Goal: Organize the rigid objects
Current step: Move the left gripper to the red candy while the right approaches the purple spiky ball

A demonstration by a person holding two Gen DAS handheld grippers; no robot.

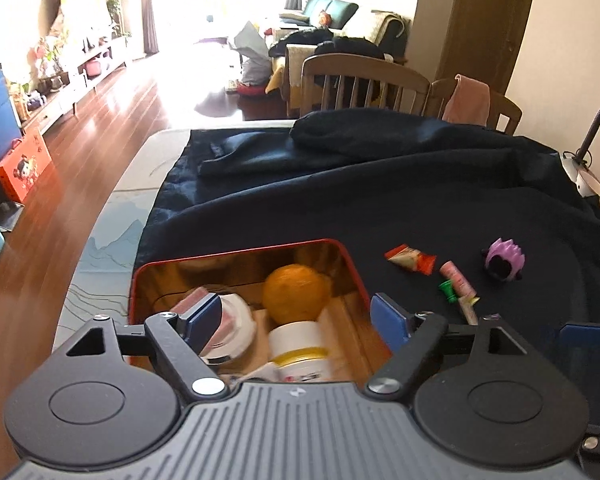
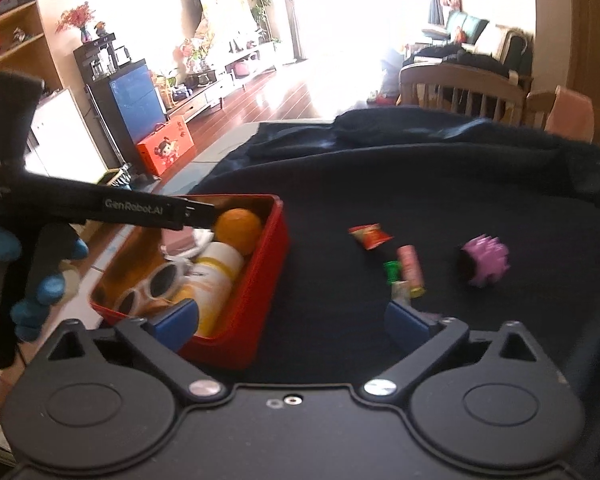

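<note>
A red tin [image 1: 240,249] with a shiny gold inside sits on the dark cloth. It holds an orange [image 1: 296,292], a white bottle with a yellow band [image 1: 300,352] and white sunglasses [image 2: 152,284]. My left gripper [image 1: 296,316] hangs over the tin, open, with nothing between its pads. My right gripper [image 2: 290,318] is open and empty above the tin's right wall [image 2: 268,280]. To the right on the cloth lie a red snack packet [image 2: 370,236], a pink tube [image 2: 410,266], a small green piece [image 2: 392,270] and a purple spiky toy [image 2: 484,260].
A dark blue cloth [image 1: 380,200] covers the table, bunched into folds at the back. The table's left edge [image 1: 112,240] drops to a wooden floor. A desk lamp [image 1: 592,136] stands far right and wooden chairs [image 1: 364,84] stand behind. A blue-gloved hand [image 2: 44,284] holds the left tool.
</note>
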